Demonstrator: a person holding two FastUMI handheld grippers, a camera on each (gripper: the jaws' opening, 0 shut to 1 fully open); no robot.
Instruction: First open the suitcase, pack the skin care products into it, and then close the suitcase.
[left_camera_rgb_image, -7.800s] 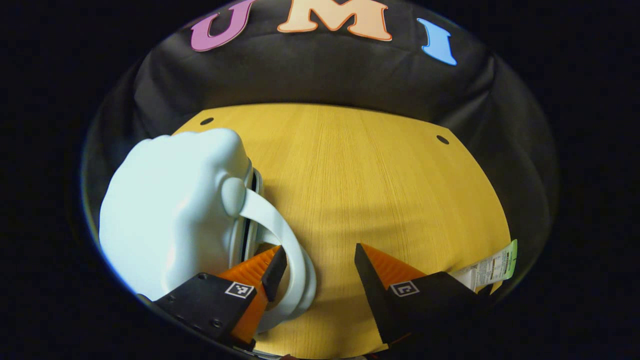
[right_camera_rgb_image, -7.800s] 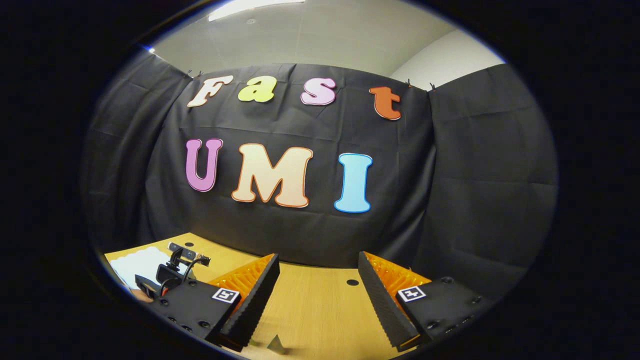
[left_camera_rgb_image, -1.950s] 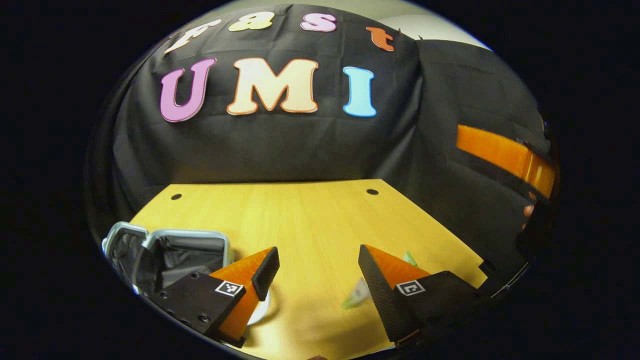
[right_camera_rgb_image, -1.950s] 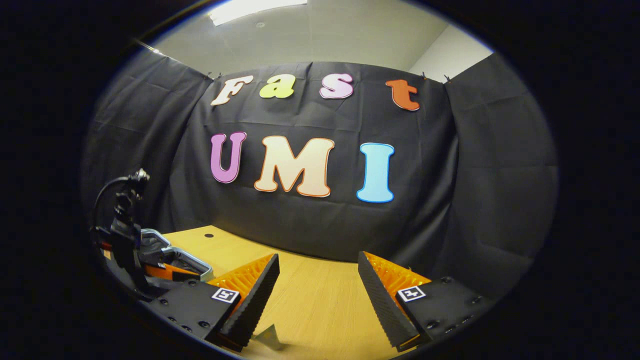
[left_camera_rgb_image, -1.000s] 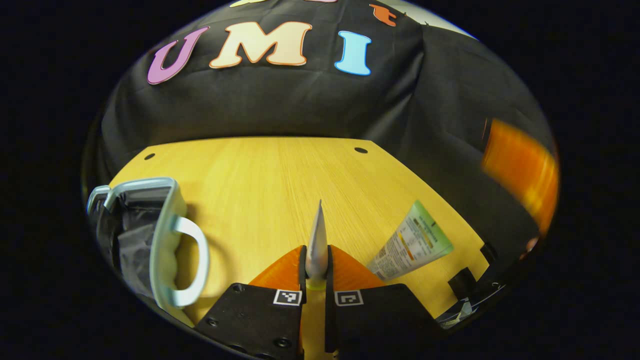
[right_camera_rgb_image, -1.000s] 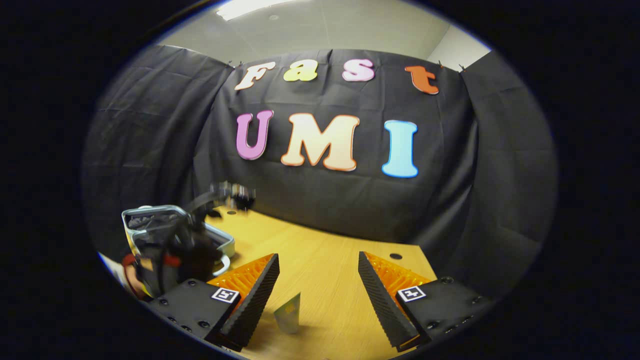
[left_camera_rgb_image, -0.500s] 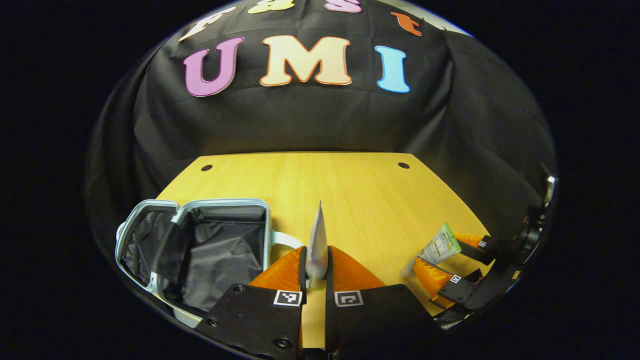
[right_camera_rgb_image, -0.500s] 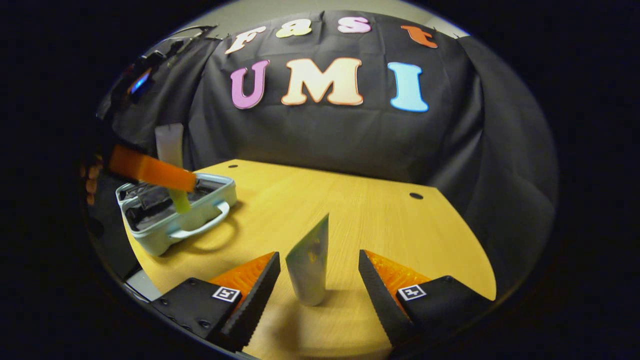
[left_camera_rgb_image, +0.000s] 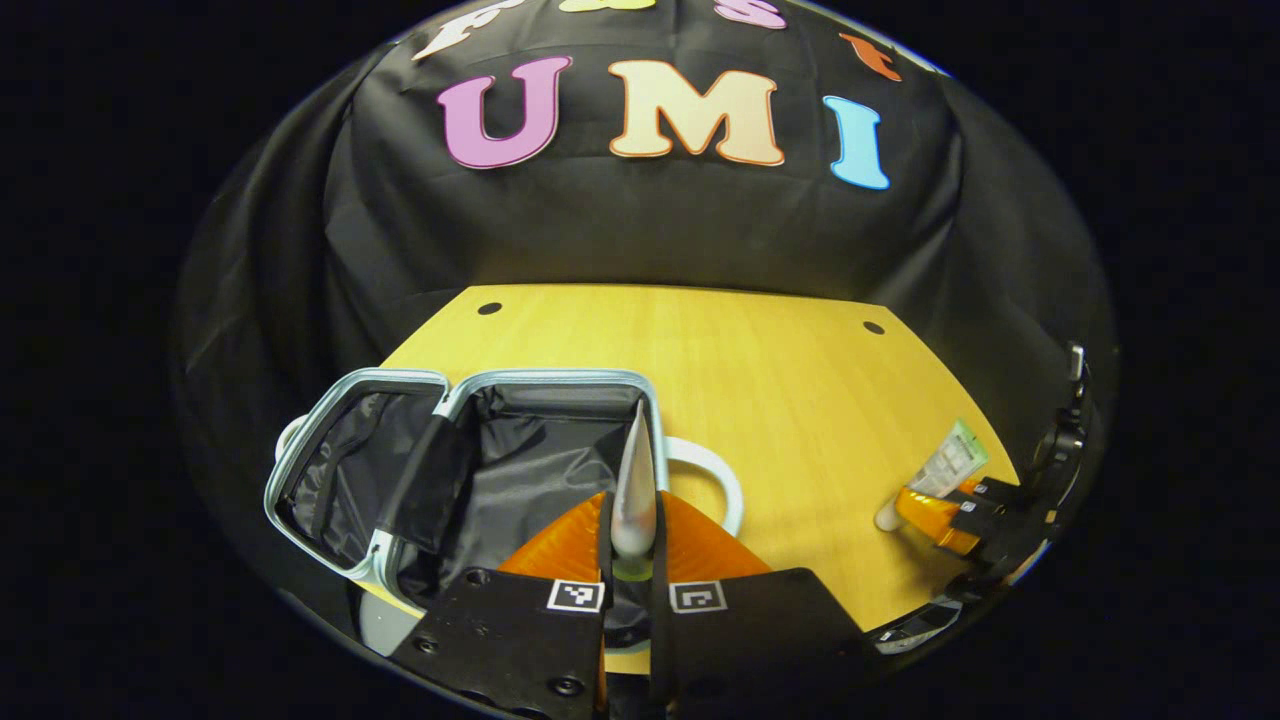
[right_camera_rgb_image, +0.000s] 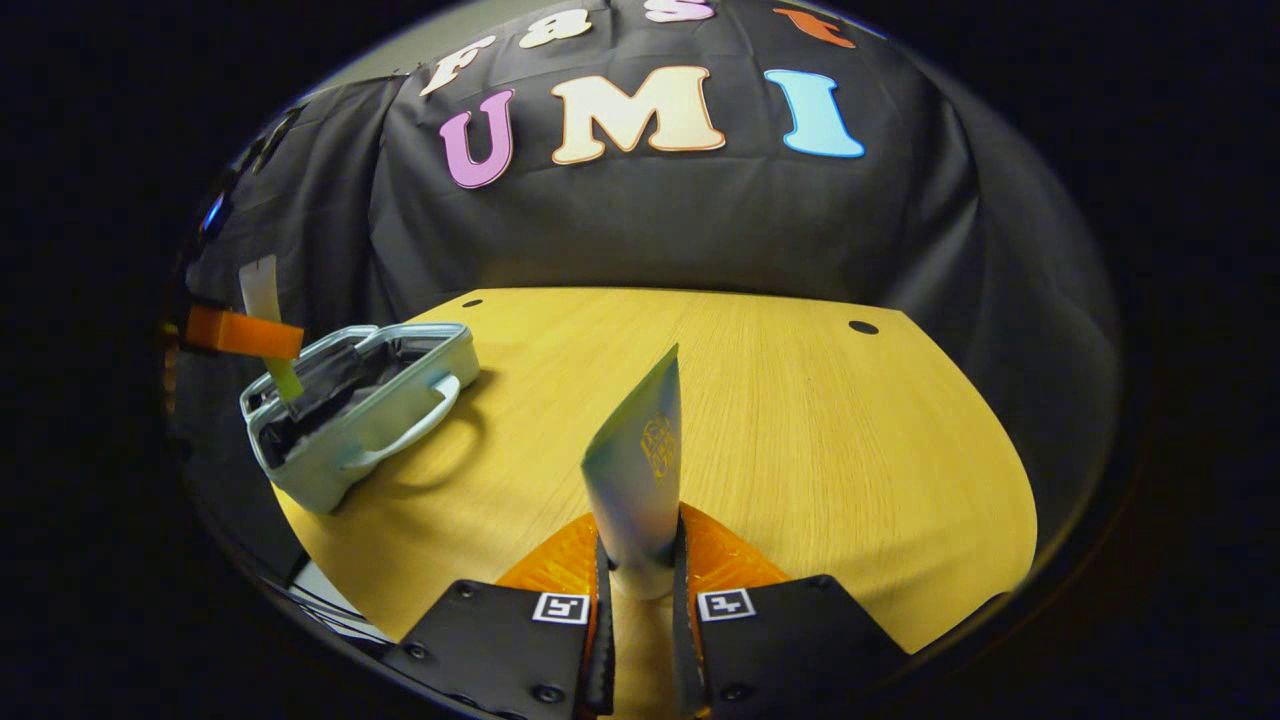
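Observation:
The pale blue suitcase (left_camera_rgb_image: 655, 400) lies open on the table, its black lining showing. My left gripper (left_camera_rgb_image: 633, 505) is shut on a thin tube (left_camera_rgb_image: 634, 470) seen edge-on, held over the right half of the suitcase. In the right gripper view, my right gripper (right_camera_rgb_image: 640, 530) is shut on a pale green tube (right_camera_rgb_image: 640, 470) standing cap down. That view also has the suitcase (right_camera_rgb_image: 400, 400) at the left, with the left gripper (right_camera_rgb_image: 245, 335) holding its tube (right_camera_rgb_image: 262, 285) above it. The left gripper view shows the right gripper (left_camera_rgb_image: 945, 505) with the green tube (left_camera_rgb_image: 955, 455) at the table's right edge.
The yellow wooden table (right_camera_rgb_image: 820, 420) has two small dark holes near its far edge. The suitcase handle (left_camera_rgb_image: 715, 470) sticks out to the right of the case. Black cloth walls close in the back and sides.
The suitcase, shut at first, now lies open. My left gripper carried its tube leftward over the suitcase. My right gripper, open around the green tube half a second ago, has shut on it.

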